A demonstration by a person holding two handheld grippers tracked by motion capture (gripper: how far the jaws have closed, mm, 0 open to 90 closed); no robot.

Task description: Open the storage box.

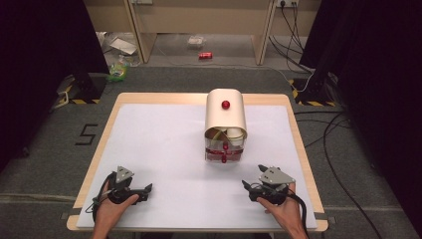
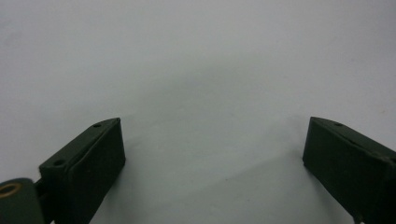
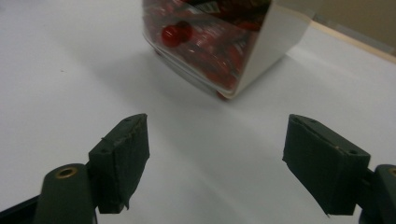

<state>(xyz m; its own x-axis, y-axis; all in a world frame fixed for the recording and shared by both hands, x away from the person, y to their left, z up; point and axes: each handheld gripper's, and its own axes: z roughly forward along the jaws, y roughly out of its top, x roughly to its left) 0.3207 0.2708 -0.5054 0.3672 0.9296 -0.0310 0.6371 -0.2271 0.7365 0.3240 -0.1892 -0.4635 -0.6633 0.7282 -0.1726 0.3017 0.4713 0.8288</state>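
Both grippers, left gripper [image 1: 147, 189] and right gripper [image 1: 245, 184], rest wide open, empty, at the table's [image 1: 159, 139] near edge. Beyond them, mid-table, the cream bread box [image 1: 226, 117] lies lengthwise away, open front toward the person.

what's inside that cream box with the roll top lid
Through the raised lid of the cream box: a white cup, with red-wrapped items behind the clear front. The lid hides anything farther back.

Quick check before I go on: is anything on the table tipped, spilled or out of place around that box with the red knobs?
Nothing stands out. The cream box stands upright on the white table, its roll-top lid pushed up and its clear red-knobbed drawers shut, with nothing spilled around it. The left gripper and right gripper sit open near the front edge, apart from the box.
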